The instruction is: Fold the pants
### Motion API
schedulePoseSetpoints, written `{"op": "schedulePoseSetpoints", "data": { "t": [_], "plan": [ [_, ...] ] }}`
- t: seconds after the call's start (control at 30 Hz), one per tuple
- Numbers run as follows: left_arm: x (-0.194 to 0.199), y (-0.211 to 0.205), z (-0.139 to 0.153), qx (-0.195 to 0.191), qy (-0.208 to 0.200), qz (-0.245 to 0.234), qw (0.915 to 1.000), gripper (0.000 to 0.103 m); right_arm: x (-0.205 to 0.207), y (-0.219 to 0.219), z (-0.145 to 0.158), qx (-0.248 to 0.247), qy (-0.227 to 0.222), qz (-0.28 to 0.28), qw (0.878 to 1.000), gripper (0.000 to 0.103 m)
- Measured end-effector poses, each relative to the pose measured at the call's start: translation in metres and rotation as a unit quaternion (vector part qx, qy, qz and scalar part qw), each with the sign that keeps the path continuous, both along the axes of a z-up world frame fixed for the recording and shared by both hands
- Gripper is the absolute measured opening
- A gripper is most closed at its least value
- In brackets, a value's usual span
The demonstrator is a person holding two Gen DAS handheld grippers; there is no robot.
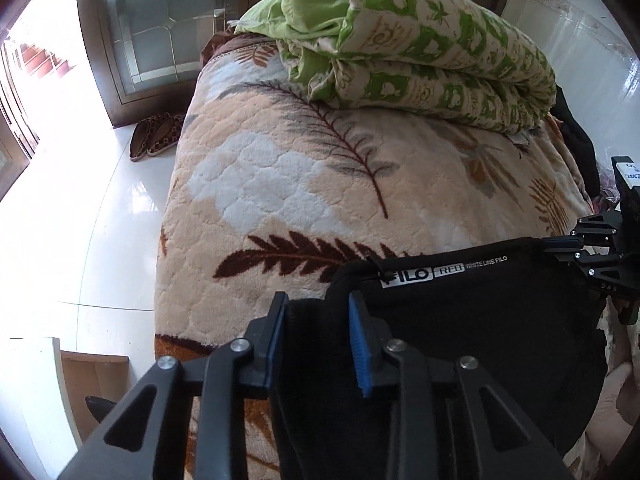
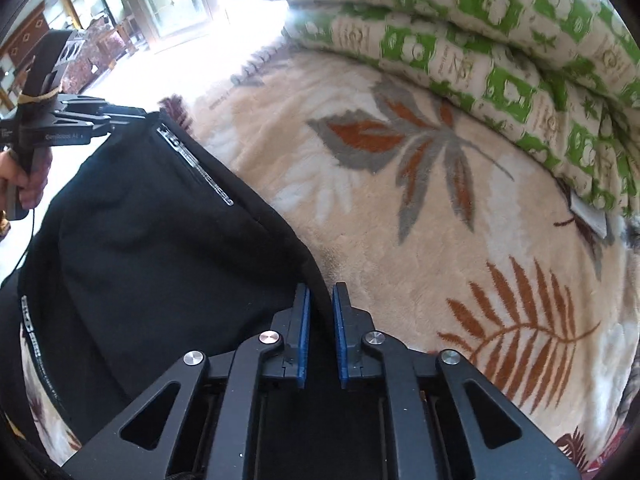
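Black pants (image 1: 480, 328) with a white "FILO RED" logo strip hang stretched between my two grippers above the bed; they also show in the right wrist view (image 2: 152, 232). My left gripper (image 1: 318, 308) is shut on one corner of the pants' top edge, with black cloth between its blue pads. It shows at the left of the right wrist view (image 2: 148, 114). My right gripper (image 2: 320, 300) is shut on the other corner, with the cloth edge between its blue pads. It shows at the right edge of the left wrist view (image 1: 554, 245).
A cream leaf-patterned blanket (image 1: 304, 184) covers the bed. A folded green-and-cream quilt (image 1: 420, 44) lies at its far end, also in the right wrist view (image 2: 500, 40). Slippers (image 1: 156, 136) sit on the white tiled floor by a glass door (image 1: 160, 28). Dark clothing (image 1: 576, 140) lies at the bed's right.
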State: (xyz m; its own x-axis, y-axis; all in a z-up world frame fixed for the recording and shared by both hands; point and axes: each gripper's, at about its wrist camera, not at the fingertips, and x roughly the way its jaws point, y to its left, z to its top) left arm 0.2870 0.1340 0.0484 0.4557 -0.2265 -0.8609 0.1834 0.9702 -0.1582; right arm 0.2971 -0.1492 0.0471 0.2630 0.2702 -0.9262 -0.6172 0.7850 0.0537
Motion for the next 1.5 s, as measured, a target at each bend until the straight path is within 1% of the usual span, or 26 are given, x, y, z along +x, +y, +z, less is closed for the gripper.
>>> {"op": "schedulePoseSetpoints", "data": {
  "t": [0.07, 0.27, 0.4, 0.47, 0.57, 0.6, 0.67, 0.7, 0.73, 0.77, 0.8, 0.9, 1.0, 1.07, 1.13, 1.17, 1.2, 1.23, 1.27, 1.33, 1.37, 1.4, 1.43, 1.5],
  "plan": [
    [-0.006, 0.001, 0.009, -0.010, -0.014, -0.003, 0.9998, 0.026, -0.005, -0.003, 0.008, 0.014, -0.006, 0.000, 1.000, 0.010],
    [-0.030, 0.009, 0.044, -0.035, -0.058, -0.017, 0.9975, 0.025, -0.022, -0.003, 0.026, 0.012, -0.024, 0.019, 0.999, 0.009],
    [-0.051, 0.014, 0.068, -0.056, -0.088, -0.027, 0.9942, 0.025, -0.040, -0.004, 0.050, 0.023, -0.046, 0.026, 0.998, 0.009],
    [-0.067, 0.015, 0.081, -0.061, -0.105, -0.037, 0.9919, 0.025, -0.053, -0.006, 0.067, 0.034, -0.055, 0.030, 0.997, 0.009],
    [-0.096, 0.015, 0.098, -0.072, -0.124, -0.057, 0.9881, 0.025, -0.086, -0.006, 0.093, 0.049, -0.067, 0.051, 0.995, 0.009],
    [-0.107, 0.015, 0.104, -0.072, -0.129, -0.065, 0.9868, 0.025, -0.103, -0.004, 0.101, 0.048, -0.071, 0.064, 0.994, 0.009],
    [-0.131, 0.013, 0.111, -0.072, -0.138, -0.083, 0.9843, 0.025, -0.130, -0.004, 0.112, 0.053, -0.068, 0.082, 0.993, 0.009],
    [-0.143, 0.013, 0.113, -0.072, -0.139, -0.092, 0.9834, 0.025, -0.150, -0.002, 0.116, 0.056, -0.062, 0.094, 0.992, 0.009],
    [-0.157, 0.013, 0.113, -0.070, -0.139, -0.101, 0.9826, 0.025, -0.160, -0.001, 0.117, 0.058, -0.058, 0.100, 0.992, 0.009],
    [-0.170, 0.011, 0.111, -0.065, -0.138, -0.110, 0.9822, 0.025, -0.179, 0.001, 0.117, 0.063, -0.049, 0.110, 0.991, 0.009],
    [-0.182, 0.010, 0.107, -0.055, -0.134, -0.118, 0.9824, 0.025, -0.193, 0.004, 0.114, 0.065, -0.039, 0.116, 0.990, 0.009],
    [-0.212, 0.008, 0.085, -0.031, -0.102, -0.137, 0.9848, 0.024, -0.224, 0.012, 0.097, 0.072, -0.008, 0.125, 0.989, 0.009],
    [-0.237, 0.007, 0.057, 0.007, -0.062, -0.150, 0.9867, 0.024, -0.249, 0.020, 0.055, 0.064, 0.045, 0.120, 0.990, 0.009],
    [-0.251, 0.006, 0.041, 0.020, -0.039, -0.154, 0.9870, 0.024, -0.264, 0.024, 0.029, 0.056, 0.067, 0.115, 0.989, 0.009],
    [-0.261, 0.009, 0.029, 0.023, -0.020, -0.149, 0.9883, 0.024, -0.267, 0.022, 0.020, 0.060, 0.075, 0.098, 0.990, 0.009],
    [-0.265, 0.010, 0.025, 0.020, -0.010, -0.146, 0.9890, 0.024, -0.263, 0.017, 0.019, 0.066, 0.072, 0.077, 0.992, 0.010],
    [-0.266, 0.011, 0.021, 0.021, -0.002, -0.142, 0.9897, 0.024, -0.256, 0.007, 0.021, 0.077, 0.068, 0.043, 0.994, 0.011],
    [-0.267, 0.011, 0.020, 0.023, 0.003, -0.135, 0.9906, 0.025, -0.251, -0.002, 0.023, 0.087, 0.068, 0.015, 0.994, 0.020],
    [-0.268, 0.014, 0.021, 0.023, 0.005, -0.124, 0.9920, 0.025, -0.244, -0.016, 0.028, 0.099, 0.064, -0.028, 0.993, 0.027],
    [-0.269, 0.022, 0.027, 0.012, 0.002, -0.099, 0.9950, 0.026, -0.238, -0.038, 0.037, 0.107, 0.045, -0.071, 0.991, 0.045],
    [-0.270, 0.028, 0.033, 0.003, -0.004, -0.082, 0.9966, 0.029, -0.236, -0.048, 0.042, 0.108, 0.037, -0.088, 0.990, 0.047],
    [-0.272, 0.034, 0.039, -0.005, -0.013, -0.066, 0.9977, 0.037, -0.234, -0.059, 0.044, 0.108, 0.031, -0.105, 0.988, 0.049],
    [-0.274, 0.040, 0.048, -0.014, -0.026, -0.049, 0.9984, 0.040, -0.232, -0.075, 0.047, 0.111, 0.027, -0.130, 0.985, 0.049],
    [-0.276, 0.042, 0.064, -0.033, -0.051, -0.035, 0.9975, 0.052, -0.225, -0.099, 0.049, 0.116, 0.022, -0.170, 0.978, 0.051]
  ]
}}
